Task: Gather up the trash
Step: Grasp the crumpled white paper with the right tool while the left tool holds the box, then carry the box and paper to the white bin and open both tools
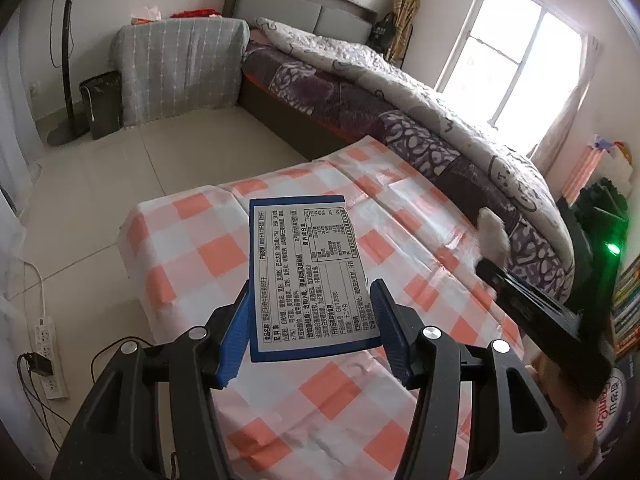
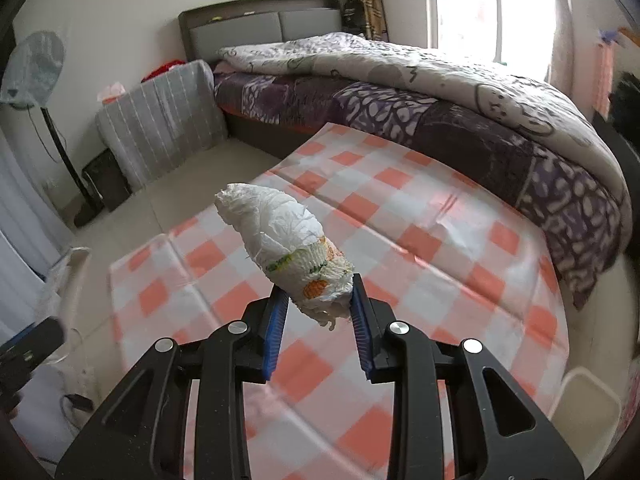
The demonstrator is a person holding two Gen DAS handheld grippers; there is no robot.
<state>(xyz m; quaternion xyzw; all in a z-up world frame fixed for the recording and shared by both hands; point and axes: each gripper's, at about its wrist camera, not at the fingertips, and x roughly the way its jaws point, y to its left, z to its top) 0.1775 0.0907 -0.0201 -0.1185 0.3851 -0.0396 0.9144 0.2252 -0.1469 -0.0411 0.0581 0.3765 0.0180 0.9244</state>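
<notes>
My left gripper [image 1: 310, 292] is shut on a flat blue-edged food box [image 1: 304, 268] with a white printed label, held above the orange-and-white checked table [image 1: 192, 248]. My right gripper [image 2: 318, 290] is shut on a crumpled white tissue wad [image 2: 288, 240] with orange and green print, held above the same checked table [image 2: 400, 240]. The right gripper's black body [image 1: 532, 304] and the tissue wad's tip [image 1: 494, 234] show at the right of the left wrist view.
A bed with a purple patterned quilt [image 1: 400, 92] runs along the table's far side. A grey covered chest [image 1: 180, 68], a black bin [image 1: 102, 104] and a fan stand [image 1: 66, 60] stand at the back left. A power strip [image 1: 46, 340] lies on the floor at the left.
</notes>
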